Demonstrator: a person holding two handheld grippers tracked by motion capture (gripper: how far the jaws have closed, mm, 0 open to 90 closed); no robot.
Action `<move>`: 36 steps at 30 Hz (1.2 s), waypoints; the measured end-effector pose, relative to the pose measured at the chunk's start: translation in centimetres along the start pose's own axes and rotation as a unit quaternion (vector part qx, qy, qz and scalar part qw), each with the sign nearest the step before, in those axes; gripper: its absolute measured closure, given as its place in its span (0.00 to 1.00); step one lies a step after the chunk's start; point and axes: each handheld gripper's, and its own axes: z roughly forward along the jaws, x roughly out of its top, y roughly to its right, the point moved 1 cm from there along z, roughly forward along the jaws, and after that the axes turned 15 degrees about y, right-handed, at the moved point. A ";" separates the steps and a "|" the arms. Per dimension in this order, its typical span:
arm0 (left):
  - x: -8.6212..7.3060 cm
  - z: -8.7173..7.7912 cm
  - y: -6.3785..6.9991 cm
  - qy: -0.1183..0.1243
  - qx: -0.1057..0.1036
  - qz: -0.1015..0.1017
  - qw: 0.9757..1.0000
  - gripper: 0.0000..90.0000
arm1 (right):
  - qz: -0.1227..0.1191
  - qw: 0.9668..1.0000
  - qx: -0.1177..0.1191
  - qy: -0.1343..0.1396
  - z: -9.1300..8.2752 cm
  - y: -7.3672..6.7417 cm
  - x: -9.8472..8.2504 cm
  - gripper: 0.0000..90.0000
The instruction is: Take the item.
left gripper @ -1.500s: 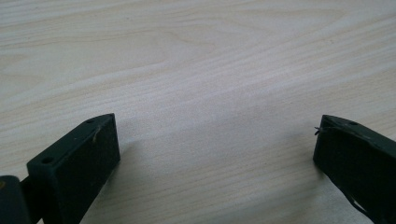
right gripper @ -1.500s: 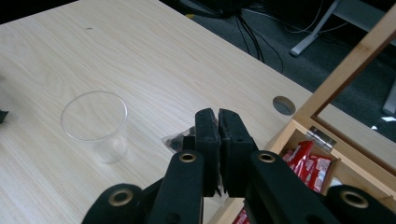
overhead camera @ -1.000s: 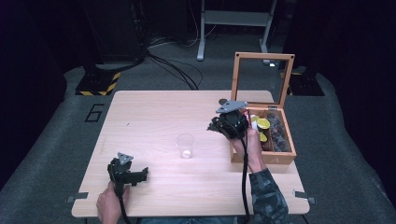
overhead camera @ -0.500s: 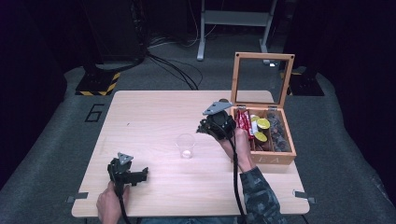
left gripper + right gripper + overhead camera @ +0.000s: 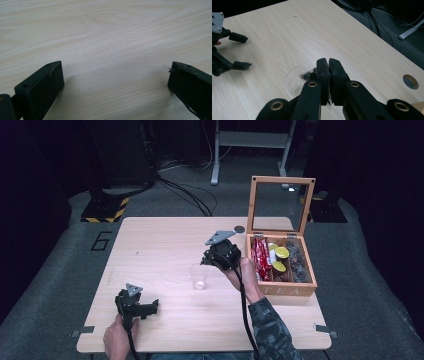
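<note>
Beside wooden box (image 5: 306, 289), round clear cup (image 5: 198, 276)

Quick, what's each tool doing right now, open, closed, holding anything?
Left tool: open, nothing between the jaws, low over the table.
Right tool: closed on something small, unclear what, over the clear cup.

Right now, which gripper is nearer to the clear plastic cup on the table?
Right. The right gripper hangs just beside and above the cup, on its box side. The left gripper rests apart from it, near the table's front left.
</note>
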 end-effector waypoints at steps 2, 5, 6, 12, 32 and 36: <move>0.0 0.0 0.0 0.000 0.000 0.000 1.000 0.00 | 0.001 1.000 0.000 -0.003 0.4 -0.2 0.0 0.97; 0.0 0.0 0.0 0.000 0.000 0.000 1.000 0.00 | 0.002 1.000 0.005 -0.001 1.0 -0.5 -0.1 0.97; 0.0 0.0 0.0 0.000 0.000 0.000 1.000 0.00 | 0.005 1.000 0.009 -0.008 1.1 -0.6 -0.2 0.97; 0.0 0.0 0.0 0.000 0.000 0.000 1.000 0.00 | 0.015 1.000 0.024 -0.014 2.4 -1.1 -0.6 0.97; 0.0 0.0 0.1 0.001 0.000 -0.004 1.000 0.00 | 0.025 0.998 0.042 -0.028 5.1 -2.0 -2.5 0.97; 0.0 0.0 0.1 0.001 0.000 -0.004 1.000 0.00 | 0.027 0.998 0.042 -0.030 5.2 -1.9 -2.8 0.97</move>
